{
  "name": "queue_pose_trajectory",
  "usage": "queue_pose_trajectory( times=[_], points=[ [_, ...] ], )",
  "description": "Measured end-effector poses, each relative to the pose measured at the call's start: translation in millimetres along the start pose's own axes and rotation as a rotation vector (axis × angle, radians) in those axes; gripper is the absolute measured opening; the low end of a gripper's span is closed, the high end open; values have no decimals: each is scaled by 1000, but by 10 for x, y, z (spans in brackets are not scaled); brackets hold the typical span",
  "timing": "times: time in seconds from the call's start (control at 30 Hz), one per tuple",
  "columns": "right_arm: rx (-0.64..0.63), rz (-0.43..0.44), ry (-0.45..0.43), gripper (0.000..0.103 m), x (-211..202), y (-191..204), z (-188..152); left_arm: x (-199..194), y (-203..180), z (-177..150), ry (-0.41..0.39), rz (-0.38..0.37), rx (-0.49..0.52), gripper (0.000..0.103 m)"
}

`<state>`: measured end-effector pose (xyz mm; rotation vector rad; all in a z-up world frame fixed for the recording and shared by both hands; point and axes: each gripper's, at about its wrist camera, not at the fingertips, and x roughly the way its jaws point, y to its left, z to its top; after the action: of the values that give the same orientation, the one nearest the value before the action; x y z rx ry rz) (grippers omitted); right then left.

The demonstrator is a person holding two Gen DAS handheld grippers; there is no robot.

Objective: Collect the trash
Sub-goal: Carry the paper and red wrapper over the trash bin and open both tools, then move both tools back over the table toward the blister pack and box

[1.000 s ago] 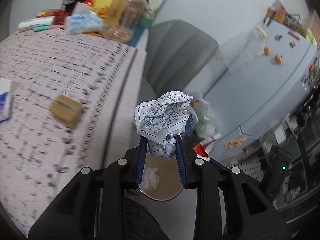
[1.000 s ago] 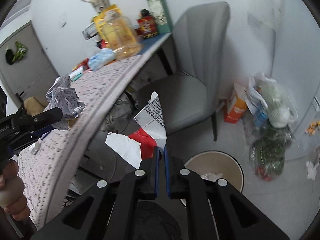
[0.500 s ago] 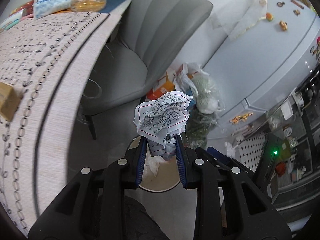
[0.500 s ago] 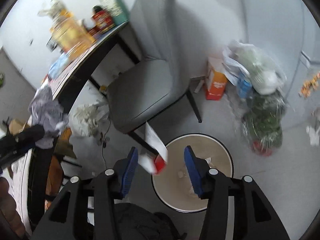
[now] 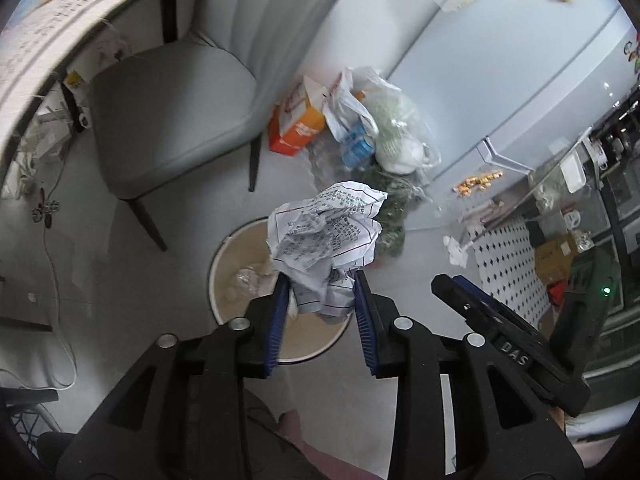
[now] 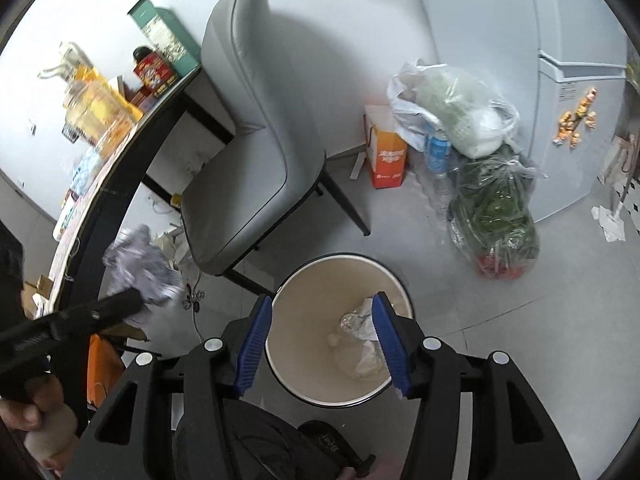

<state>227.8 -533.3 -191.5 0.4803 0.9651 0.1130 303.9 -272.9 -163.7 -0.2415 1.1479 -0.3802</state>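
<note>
A crumpled printed paper [image 5: 324,232] sits between the blue pads of my left gripper [image 5: 321,276]. The jaws are opening, but the pads still touch the paper, which hangs over the right part of the round beige bin [image 5: 224,256] on the floor. In the right wrist view the same paper [image 6: 140,268] shows left of the bin [image 6: 304,280]. My right gripper [image 6: 322,298] points down into the bin, its jaws still opening with nothing between them. Several crumpled scraps [image 6: 360,320] lie on the bin's bottom. The right gripper [image 5: 452,284] also shows at the right of the left wrist view.
A grey chair [image 6: 248,140] stands just behind the bin, tucked under the cluttered table [image 6: 120,168]. An orange carton [image 6: 386,152] and plastic bags of greens [image 6: 492,220] sit by the pale fridge [image 6: 580,120]. A hand [image 6: 36,424] grips the left tool.
Both grippers swung away from the table and down over the bin. The right gripper opened and its red and white paper dropped into the bin. The left kept its paper.
</note>
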Motion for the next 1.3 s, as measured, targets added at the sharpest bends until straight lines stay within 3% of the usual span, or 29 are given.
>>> queue_pose_trajectory(
  times=[0.03,0.1,0.27,0.4,0.47,0.67,1.03,1.3],
  points=[
    [3,-1,-6,53,-36,-20,9,31,-14,6,3,-13,-6,45],
    [6,0,-15,53,-94,-32,23,63,-23,17,0,-35,-21,77],
    [-9,13,-16,56,-132,57,36,-14,65,34,-33,-34,-52,92],
    [-29,26,-12,61,-127,197,18,-208,190,42,-68,4,-64,96],
    [-38,29,-18,72,-148,295,14,-341,267,46,-93,13,-85,96],
    [-95,34,-39,84,-265,634,23,-724,463,41,-166,17,-115,97],
    [-221,78,-99,95,-600,1447,71,-1566,815,-45,-339,41,-175,97],
    [-298,127,-136,95,-784,2065,-52,-2084,1104,-240,-432,63,-208,97]
  ],
)
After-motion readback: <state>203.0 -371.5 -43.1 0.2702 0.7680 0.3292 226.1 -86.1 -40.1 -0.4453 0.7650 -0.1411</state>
